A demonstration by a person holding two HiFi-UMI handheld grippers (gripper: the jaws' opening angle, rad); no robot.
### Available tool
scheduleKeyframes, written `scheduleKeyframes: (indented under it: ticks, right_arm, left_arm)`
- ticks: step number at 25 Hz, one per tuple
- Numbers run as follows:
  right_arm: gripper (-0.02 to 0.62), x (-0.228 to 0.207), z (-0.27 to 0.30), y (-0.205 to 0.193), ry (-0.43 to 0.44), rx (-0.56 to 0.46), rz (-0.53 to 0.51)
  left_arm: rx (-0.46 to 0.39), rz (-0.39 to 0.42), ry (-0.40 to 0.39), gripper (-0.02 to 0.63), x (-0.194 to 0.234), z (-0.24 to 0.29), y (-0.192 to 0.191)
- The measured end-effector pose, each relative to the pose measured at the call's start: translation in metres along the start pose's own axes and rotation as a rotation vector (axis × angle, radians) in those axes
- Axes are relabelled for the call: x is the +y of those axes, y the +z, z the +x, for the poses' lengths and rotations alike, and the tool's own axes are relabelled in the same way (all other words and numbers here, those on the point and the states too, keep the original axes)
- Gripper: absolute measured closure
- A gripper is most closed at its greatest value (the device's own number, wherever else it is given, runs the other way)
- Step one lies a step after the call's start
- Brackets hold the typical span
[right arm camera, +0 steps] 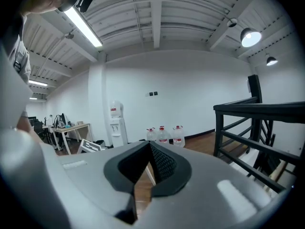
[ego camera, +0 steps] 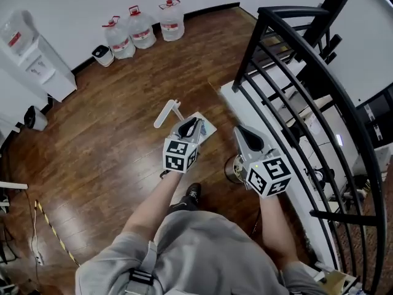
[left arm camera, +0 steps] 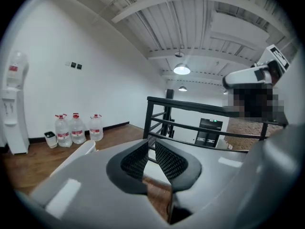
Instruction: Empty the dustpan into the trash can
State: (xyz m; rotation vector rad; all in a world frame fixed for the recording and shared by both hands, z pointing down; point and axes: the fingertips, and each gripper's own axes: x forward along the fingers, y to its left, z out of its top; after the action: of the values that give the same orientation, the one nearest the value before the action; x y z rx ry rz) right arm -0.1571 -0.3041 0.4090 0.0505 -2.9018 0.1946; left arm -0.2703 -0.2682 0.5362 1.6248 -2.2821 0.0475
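Dustpan (ego camera: 207, 126) lies on the wooden floor (ego camera: 104, 140) just ahead of my feet, its white handle (ego camera: 167, 113) sticking out on the side away from the black railing (ego camera: 288, 72). Seen from above, my left claw (ego camera: 195, 125) hangs over the dustpan with its jaws pressed together on nothing. My right claw (ego camera: 241, 134), on the dustpan's railing side, is likewise closed and empty. I judge the step in hand to be the pick-up, not yet done. To do it well I should part the left jaws before they come down and line them across the handle rather than the flat pan. Then I should clamp near the pan end so it does not swing, and keep the pan level on the lift so nothing spills. My left claw covers much of the dustpan, so I cannot tell whether any dirt lies in it. A round container (ego camera: 231, 169) just beside the dustpan, toward me, is half hidden by my right claw. It may be the trash can, but I cannot be sure. A small bin (ego camera: 103, 55) stands well apart from the dustpan, by the water bottles (ego camera: 141, 28) at the wall.
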Motion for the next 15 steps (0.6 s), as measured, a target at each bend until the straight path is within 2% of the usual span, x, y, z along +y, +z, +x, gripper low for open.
scheduleKeyframes:
  ticks: [3, 8, 12, 15]
  right_arm:
    - [0.595, -0.001, 0.022, -0.006, 0.021, 0.035, 0.007]
    - [0.595, 0.006, 0.049, -0.010, 0.048, 0.081, 0.013]
    - [0.595, 0.001, 0.055, -0.011, 0.044, 0.105, 0.007]
    - [0.595, -0.008, 0.056, -0.012, 0.030, 0.117, 0.011]
  left_arm:
    - [0.032, -0.078, 0.076, 0.543, 0.034, 0.021, -0.030]
    - [0.107, -0.171, 0.230, 0.390, 0.085, 0.040, -0.071]
    - [0.151, -0.210, 0.363, 0.344, 0.116, 0.044, -0.089]
    - [0.153, -0.209, 0.413, 0.313, 0.135, 0.055, -0.093]
